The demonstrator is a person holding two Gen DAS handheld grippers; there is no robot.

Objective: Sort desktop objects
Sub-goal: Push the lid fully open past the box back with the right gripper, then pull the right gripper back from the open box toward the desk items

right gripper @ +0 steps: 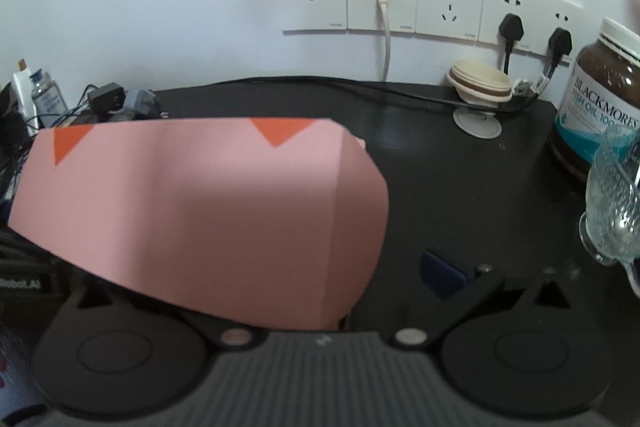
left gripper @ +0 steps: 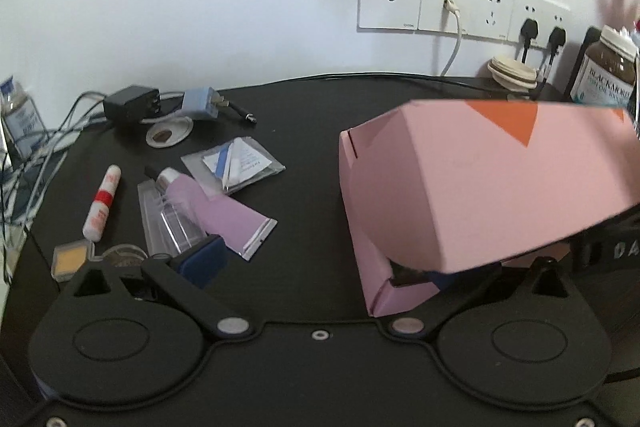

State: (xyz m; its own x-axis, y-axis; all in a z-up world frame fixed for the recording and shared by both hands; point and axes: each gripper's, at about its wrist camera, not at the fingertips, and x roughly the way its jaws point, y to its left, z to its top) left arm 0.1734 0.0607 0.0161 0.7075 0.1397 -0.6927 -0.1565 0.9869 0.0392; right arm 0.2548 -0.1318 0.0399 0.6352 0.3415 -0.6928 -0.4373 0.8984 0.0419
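A pink cardboard box [left gripper: 472, 187] with orange triangles sits on the black desk [left gripper: 304, 195], its lid tilted partly up. My left gripper [left gripper: 320, 269] is open and wide; its left blue pad [left gripper: 200, 259] is near a purple tube [left gripper: 228, 213], and the box hides the right pad. Loose items lie to the left: a white-and-red stick [left gripper: 102, 203], a clear plastic case [left gripper: 172, 223], a bagged sachet [left gripper: 234, 163] and a small yellow compact [left gripper: 70, 259]. My right gripper [right gripper: 304, 279] is open too; the pink box [right gripper: 200, 211] covers its left finger, and the right pad [right gripper: 444, 273] is bare.
Chargers [left gripper: 132, 103] and tangled cables lie at the back left beside a small bottle [left gripper: 20, 123]. A Blackmores jar [right gripper: 600, 107], a clear glass [right gripper: 612, 203] and a cream collapsible cup [right gripper: 480, 83] stand at the right. Wall sockets [right gripper: 440, 7] hold plugged cords.
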